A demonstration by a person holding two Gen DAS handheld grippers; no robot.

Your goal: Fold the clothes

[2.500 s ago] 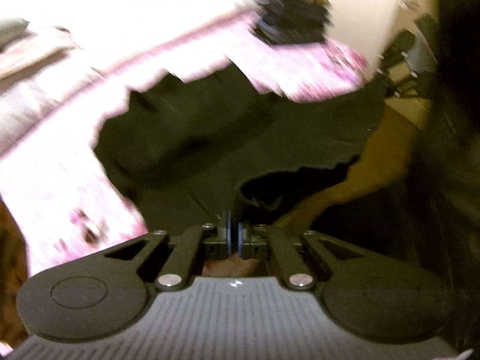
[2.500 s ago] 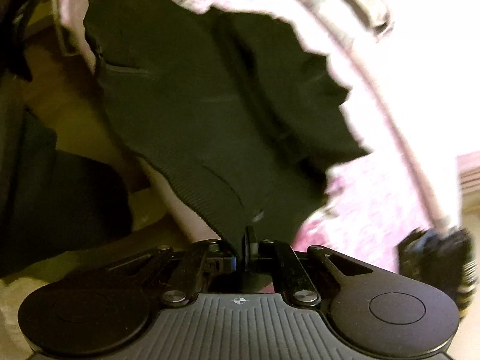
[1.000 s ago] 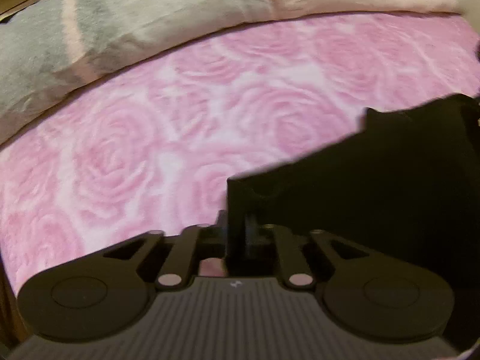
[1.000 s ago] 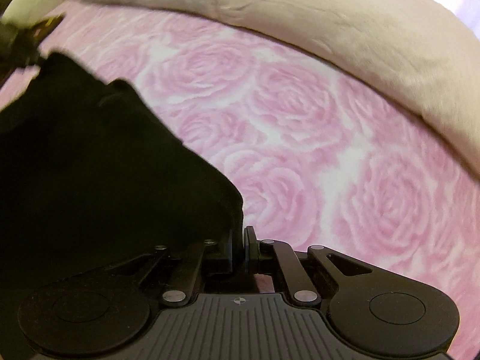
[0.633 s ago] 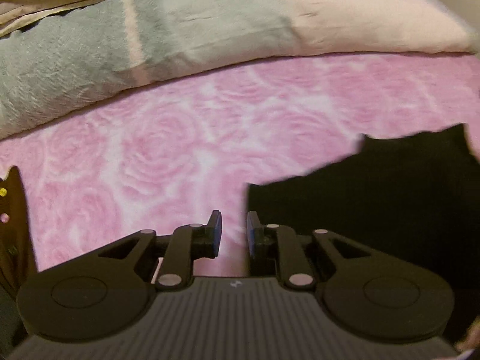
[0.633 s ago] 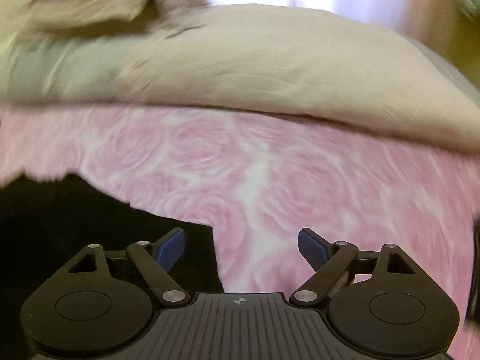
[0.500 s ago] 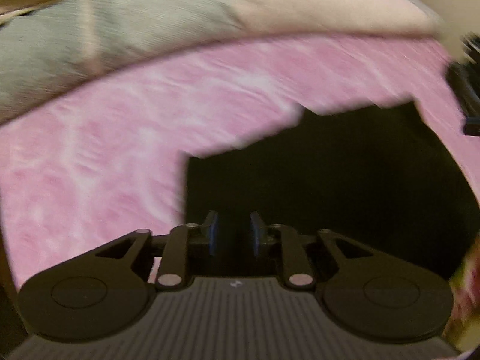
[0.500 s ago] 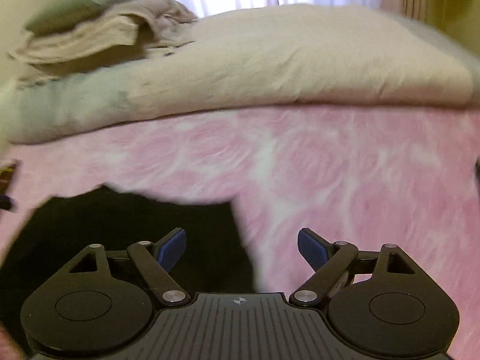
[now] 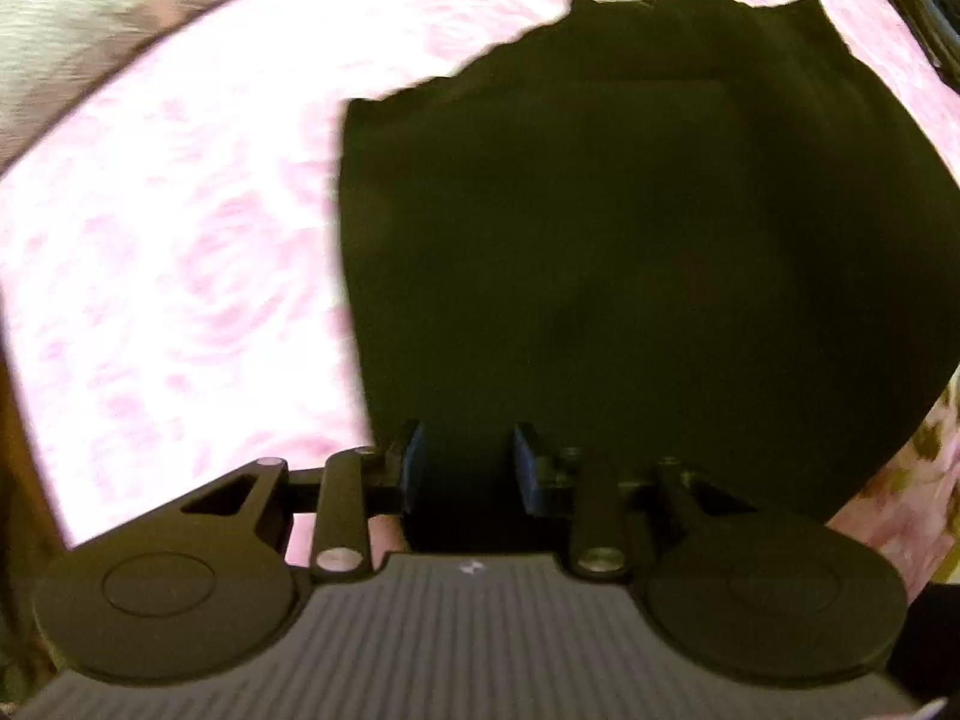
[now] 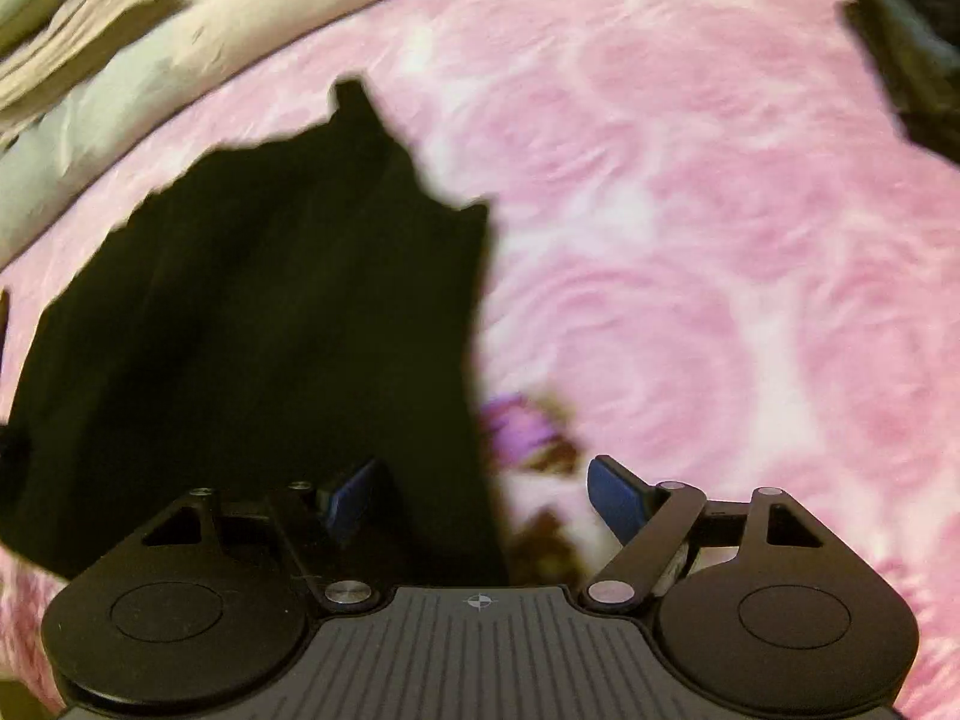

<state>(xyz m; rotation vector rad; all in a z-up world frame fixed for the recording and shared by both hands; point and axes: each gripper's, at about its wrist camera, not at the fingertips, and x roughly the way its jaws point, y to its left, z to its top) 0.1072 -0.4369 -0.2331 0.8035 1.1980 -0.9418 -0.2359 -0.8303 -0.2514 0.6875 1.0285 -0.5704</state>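
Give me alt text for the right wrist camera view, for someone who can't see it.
A black garment lies spread on a pink rose-patterned blanket, filling the left of the frame. The right gripper hovers at its near right edge, jaws open and holding nothing. Pale folded bedding lies beyond.

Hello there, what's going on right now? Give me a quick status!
Left gripper open, right gripper open, both empty. Black garment lying flat on the pink bedspread. Nothing in the way.

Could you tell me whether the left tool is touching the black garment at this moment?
Cannot tell. In the left wrist view the left tool is open with the black garment filling the gap behind its fingers, but blur and darkness hide any contact or clearance.
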